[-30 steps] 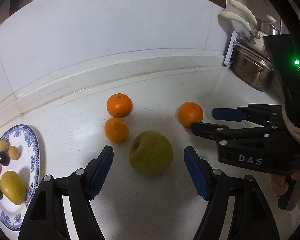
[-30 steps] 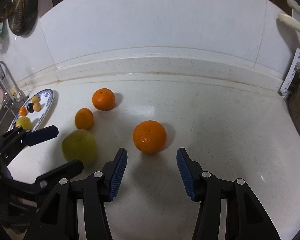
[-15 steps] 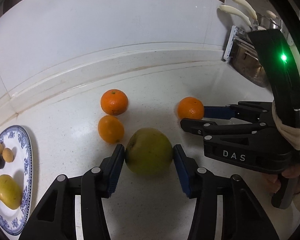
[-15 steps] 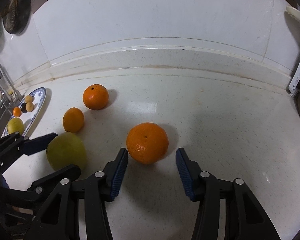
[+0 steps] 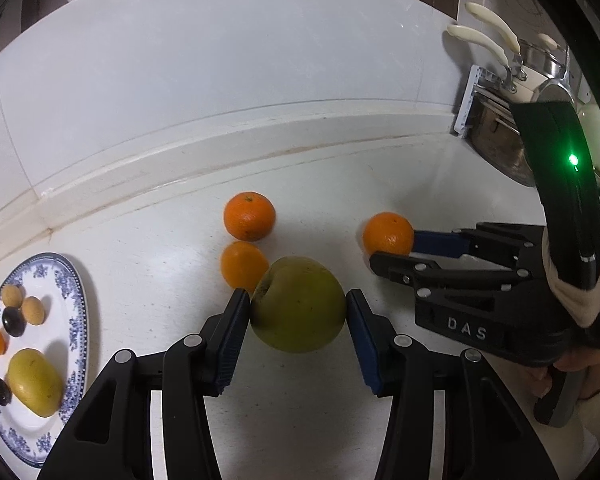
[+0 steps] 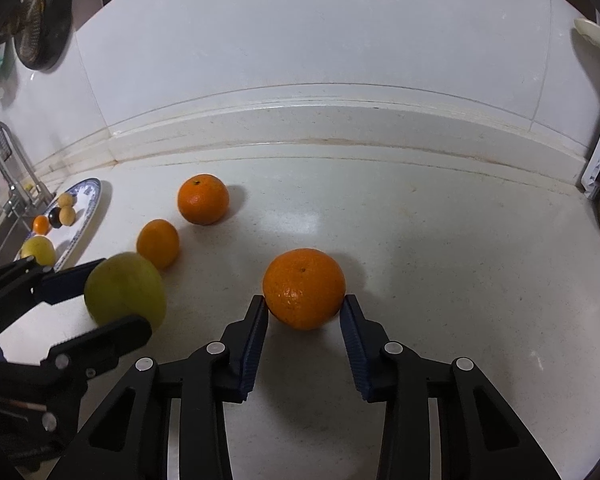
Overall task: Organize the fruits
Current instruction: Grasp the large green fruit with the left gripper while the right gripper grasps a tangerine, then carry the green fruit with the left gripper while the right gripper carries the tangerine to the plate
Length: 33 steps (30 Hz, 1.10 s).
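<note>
My left gripper (image 5: 298, 306) is shut on a green apple (image 5: 298, 305), both blue pads touching its sides; it also shows in the right wrist view (image 6: 125, 293). My right gripper (image 6: 303, 310) has its pads against both sides of a large orange (image 6: 304, 288) on the counter; this orange shows in the left wrist view (image 5: 388, 233). Two more oranges (image 5: 249, 216) (image 5: 243, 263) lie just behind the apple. A blue-patterned plate (image 5: 76, 320) at the left holds a yellow fruit (image 5: 35, 382) and several small fruits.
The white counter ends at a raised ledge and tiled wall (image 5: 220, 80) behind. A rack with pans and cream-handled utensils (image 5: 496, 80) stands at the far right. A faucet (image 6: 4, 160) and sink lie left of the plate.
My left gripper closed from wide open onto the apple. My right gripper moved forward and closed its fingers around the large orange.
</note>
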### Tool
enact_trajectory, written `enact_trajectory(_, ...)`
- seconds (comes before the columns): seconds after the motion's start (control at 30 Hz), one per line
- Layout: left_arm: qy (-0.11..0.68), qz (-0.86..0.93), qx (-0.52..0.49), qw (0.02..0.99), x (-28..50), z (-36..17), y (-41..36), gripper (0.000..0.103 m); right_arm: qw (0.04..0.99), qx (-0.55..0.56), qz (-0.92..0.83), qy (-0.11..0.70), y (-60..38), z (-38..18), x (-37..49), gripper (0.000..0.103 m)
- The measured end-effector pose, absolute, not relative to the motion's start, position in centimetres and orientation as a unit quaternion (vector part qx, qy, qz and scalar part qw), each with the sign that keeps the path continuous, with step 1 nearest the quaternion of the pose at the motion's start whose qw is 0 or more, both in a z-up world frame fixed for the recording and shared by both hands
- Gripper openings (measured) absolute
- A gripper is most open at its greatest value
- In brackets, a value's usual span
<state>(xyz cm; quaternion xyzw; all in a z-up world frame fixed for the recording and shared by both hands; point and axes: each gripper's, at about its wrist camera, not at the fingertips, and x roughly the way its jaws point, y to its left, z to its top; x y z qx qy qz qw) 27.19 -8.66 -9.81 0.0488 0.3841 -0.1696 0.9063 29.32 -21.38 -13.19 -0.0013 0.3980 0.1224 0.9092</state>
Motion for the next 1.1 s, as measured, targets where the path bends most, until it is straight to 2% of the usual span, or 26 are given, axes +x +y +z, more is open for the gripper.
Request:
enact_trajectory(0.33, 0.37, -0.151, 0.043, 0.916, 26.3, -8.5, -7.2, 0.049, 0.915, -0.001, 0.128, 0.382, -20.9, -11.9, 27.7, 0.038)
enact_trajectory(1.1, 0.308, -0.119, 0.005, 0.944, 20.5, -2.7, 0.4, 0.049, 0.935, -0.007, 0.176, 0.307, -14.6, -3.9, 21.8, 0.038)
